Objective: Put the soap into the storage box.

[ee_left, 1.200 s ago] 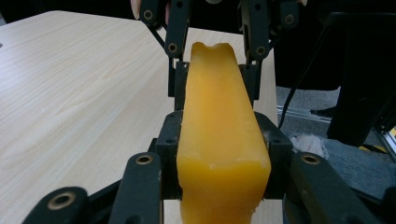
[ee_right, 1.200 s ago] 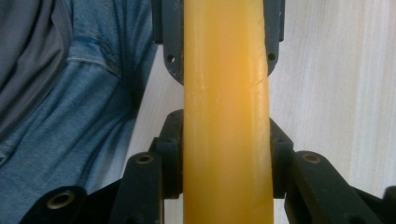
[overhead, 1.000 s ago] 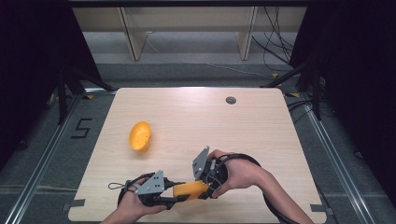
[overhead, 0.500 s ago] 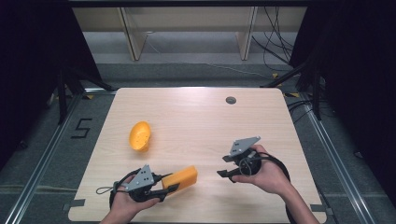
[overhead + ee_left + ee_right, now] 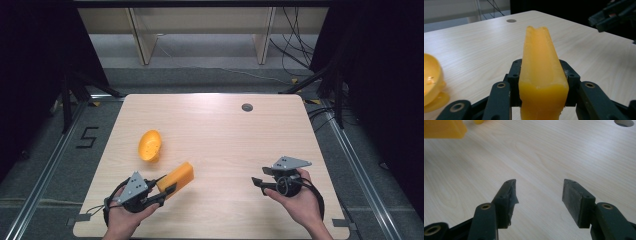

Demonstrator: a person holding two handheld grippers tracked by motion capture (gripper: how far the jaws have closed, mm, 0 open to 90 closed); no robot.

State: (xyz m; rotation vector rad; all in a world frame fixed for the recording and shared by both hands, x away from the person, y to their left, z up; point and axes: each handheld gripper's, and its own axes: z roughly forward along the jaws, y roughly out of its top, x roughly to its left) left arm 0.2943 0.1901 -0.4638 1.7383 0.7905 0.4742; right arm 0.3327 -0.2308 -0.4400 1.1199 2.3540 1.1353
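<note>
Wooden table; left tongs gripping half-hidden orange block, right tongs wide.

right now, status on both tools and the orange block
Left tool shut on orange block, held off the table. Right tool open, nothing between its jaws, off to the side. Orange bowl beyond the block; path not blocked.

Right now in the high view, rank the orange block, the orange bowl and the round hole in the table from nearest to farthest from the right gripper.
1. Orange block: left of the right gripper, clamped in the left gripper.
2. Orange bowl: farther left and toward the far side, tipped on the table.
3. Round hole: straight ahead near the far edge. It and the bowl are nearly too close to call.
</note>
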